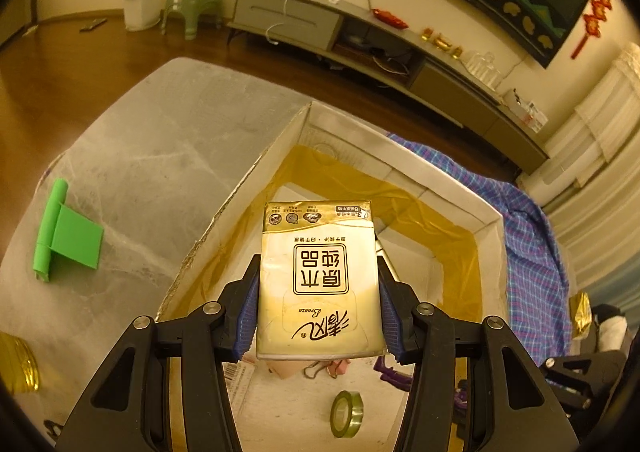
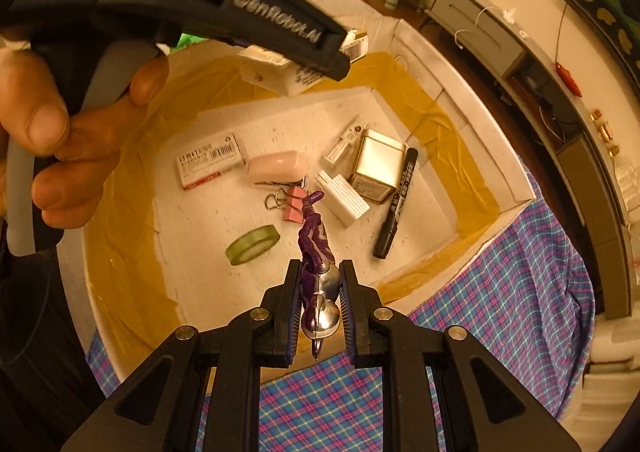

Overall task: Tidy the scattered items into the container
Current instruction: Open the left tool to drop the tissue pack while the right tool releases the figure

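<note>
**Operator:** Gold-and-cream wrapper fills my left view: I have the tissue pack (image 1: 318, 280) pinched by its long sides in the left gripper (image 1: 318, 304), jaws standing wide around it, pads pressed to the pack. It hangs over the open box (image 1: 486, 218), above the tape roll (image 1: 346, 413) on the floor.

**Spotter:** And the right?

**Operator:** The right gripper (image 2: 320, 306) is nearly closed on a purple cord with silver bells (image 2: 322, 292); the cord's loose end dangles toward the pink binder clip (image 2: 294, 204). It sits at the near wall, over the plaid cloth (image 2: 500, 312).

**Spotter:** How would you drop them?

**Operator:** I'd go low before letting go, I think, and aim the pack at the bare patch, clear of the black marker (image 2: 396, 204) and the small tin (image 2: 378, 166). The bells should clear the rim first.

**Spotter:** Poses?

**Operator:** Both tilt steeply down. In the right view the person's hand (image 2: 60, 132) grips the left handle, fingers around the trigger.
</note>
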`<state>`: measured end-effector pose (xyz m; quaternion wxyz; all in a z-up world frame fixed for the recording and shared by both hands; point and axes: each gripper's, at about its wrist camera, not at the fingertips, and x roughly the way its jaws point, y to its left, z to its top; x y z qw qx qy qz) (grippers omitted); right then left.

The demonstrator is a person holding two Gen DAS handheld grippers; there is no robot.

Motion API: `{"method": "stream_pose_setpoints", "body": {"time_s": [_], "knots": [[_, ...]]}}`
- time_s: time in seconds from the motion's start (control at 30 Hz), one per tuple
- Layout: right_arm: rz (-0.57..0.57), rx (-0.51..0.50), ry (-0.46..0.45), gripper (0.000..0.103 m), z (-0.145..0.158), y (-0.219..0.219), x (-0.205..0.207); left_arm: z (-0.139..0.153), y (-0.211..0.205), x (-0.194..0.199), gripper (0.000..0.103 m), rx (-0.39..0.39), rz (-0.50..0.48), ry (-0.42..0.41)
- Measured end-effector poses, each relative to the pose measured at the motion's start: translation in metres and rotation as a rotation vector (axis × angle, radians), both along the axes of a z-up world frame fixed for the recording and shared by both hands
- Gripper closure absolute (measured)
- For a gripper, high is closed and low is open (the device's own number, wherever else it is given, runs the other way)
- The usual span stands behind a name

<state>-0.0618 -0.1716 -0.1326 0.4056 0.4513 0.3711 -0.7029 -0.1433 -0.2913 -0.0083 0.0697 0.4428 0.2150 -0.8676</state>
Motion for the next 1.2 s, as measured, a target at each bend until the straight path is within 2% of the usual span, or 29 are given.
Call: {"method": "stream_pose_setpoints", "body": {"time_s": [0.17, 0.23, 0.27, 0.3, 0.4, 0.57, 0.8, 1.07, 1.2], "knots": [[-0.005, 0.037, -0.016, 0.083, -0.005, -0.004, -0.011, -0.006, 0.003, -0.009, 0.048, 0.005, 0.016, -0.018], [-0.038, 0.023, -0.016, 0.074, -0.004, -0.002, -0.019, -0.008, 0.005, -0.011, 0.046, -0.013, 0.022, -0.031], [-0.063, 0.008, -0.020, 0.061, -0.003, -0.001, -0.024, -0.009, 0.005, -0.012, 0.043, -0.016, 0.024, -0.037], [-0.088, -0.014, -0.027, 0.054, -0.001, 0.003, -0.030, -0.010, 0.003, -0.012, 0.043, -0.009, 0.028, -0.039], [-0.135, -0.065, -0.049, 0.054, 0.005, 0.010, -0.036, -0.008, -0.001, -0.009, 0.043, 0.015, 0.033, -0.030], [-0.146, -0.079, -0.027, 0.052, 0.010, 0.013, -0.029, -0.002, -0.005, -0.004, 0.043, 0.025, 0.030, -0.011], [-0.158, -0.089, 0.002, 0.044, 0.020, 0.014, -0.021, 0.005, -0.009, 0.007, 0.042, 0.003, 0.032, 0.006], [-0.197, -0.101, 0.005, 0.043, 0.025, 0.023, -0.016, 0.020, -0.006, 0.022, 0.042, -0.057, 0.035, 0.047], [-0.191, -0.099, 0.005, 0.043, 0.029, 0.027, -0.004, 0.030, -0.002, 0.030, 0.042, -0.048, 0.024, 0.078]]}}
